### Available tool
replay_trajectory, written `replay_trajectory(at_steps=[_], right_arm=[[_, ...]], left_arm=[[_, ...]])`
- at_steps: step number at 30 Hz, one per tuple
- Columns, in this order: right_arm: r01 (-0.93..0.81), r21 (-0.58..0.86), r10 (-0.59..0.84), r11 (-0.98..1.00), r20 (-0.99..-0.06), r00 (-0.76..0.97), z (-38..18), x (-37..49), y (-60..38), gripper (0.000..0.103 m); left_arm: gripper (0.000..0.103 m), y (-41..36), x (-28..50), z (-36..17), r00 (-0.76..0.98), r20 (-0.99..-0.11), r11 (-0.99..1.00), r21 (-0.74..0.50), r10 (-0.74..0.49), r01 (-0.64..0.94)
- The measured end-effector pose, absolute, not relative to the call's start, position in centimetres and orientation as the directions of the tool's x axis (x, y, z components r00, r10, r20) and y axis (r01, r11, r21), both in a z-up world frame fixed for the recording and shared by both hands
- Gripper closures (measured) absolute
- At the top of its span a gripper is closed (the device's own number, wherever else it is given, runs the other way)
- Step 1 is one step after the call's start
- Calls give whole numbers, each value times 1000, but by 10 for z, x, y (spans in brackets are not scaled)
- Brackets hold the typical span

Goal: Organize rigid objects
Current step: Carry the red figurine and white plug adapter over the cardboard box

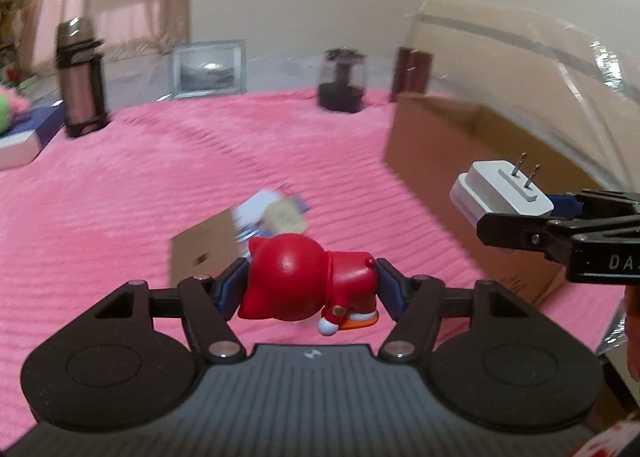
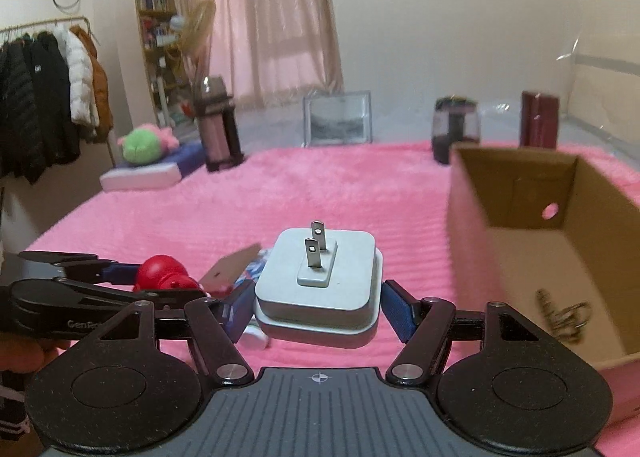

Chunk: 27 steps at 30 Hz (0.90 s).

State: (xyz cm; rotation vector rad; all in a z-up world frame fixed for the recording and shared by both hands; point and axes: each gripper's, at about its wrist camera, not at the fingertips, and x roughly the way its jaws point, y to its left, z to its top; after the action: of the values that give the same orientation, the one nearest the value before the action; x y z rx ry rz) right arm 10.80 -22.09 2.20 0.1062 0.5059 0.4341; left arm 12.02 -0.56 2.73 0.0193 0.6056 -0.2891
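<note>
Left wrist view: left hand-held gripper (image 1: pixel 313 289) clamped on red figurine (image 1: pixel 296 281), blue pads pressing its head and its feet end, toy lying sideways and carried above the pink blanket (image 1: pixel 120 185). Just beyond, flat cardboard piece (image 1: pixel 202 253) and a small blurred printed packet (image 1: pixel 272 213) lying on the blanket. To the right, right hand-held gripper (image 1: pixel 516 213) gripping white plug adapter (image 1: pixel 500 189), prongs up, close to the near wall of the cardboard box (image 1: pixel 440 145).

Right wrist view: adapter (image 2: pixel 320 285) seated squarely between the pads, held clear of the blanket. Box (image 2: pixel 520 241) open-topped, ahead and right, with a small metal item, seemingly keys (image 2: pixel 564 313), already on its floor.

Judged step: carrying both items to the box for deposit. Advised: adapter in first, being nearer; clear the near rim before lowering; release low to avoid a bounce on the prongs; keep away from the keys. Figurine held across a rounded head, so slip judged possible; grip to be kept firm, wrist level, no sudden swing. Grippers to be kept apart over the opening.

Far edge: flask (image 1: pixel 80 77), picture frame (image 1: pixel 210 69), dark jar (image 1: pixel 342 81), maroon box (image 1: pixel 412 73) standing untouched.
</note>
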Motion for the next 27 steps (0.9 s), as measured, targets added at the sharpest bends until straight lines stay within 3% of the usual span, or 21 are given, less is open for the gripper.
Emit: replay_trajectory(at_steps=[6, 13, 27], right_arm=[[-320, 199, 376, 926, -421, 825, 50, 97, -282, 38], [-255, 169, 305, 952, -461, 833, 62, 110, -358, 38], [-273, 55, 255, 960, -568, 782, 39, 152, -431, 38]], left_arm=[[40, -61, 125, 58, 768, -521, 916, -74, -373, 395], [40, -134, 142, 85, 721, -492, 842, -45, -487, 538], [40, -231, 200, 82, 612, -564, 708, 68, -554, 703]])
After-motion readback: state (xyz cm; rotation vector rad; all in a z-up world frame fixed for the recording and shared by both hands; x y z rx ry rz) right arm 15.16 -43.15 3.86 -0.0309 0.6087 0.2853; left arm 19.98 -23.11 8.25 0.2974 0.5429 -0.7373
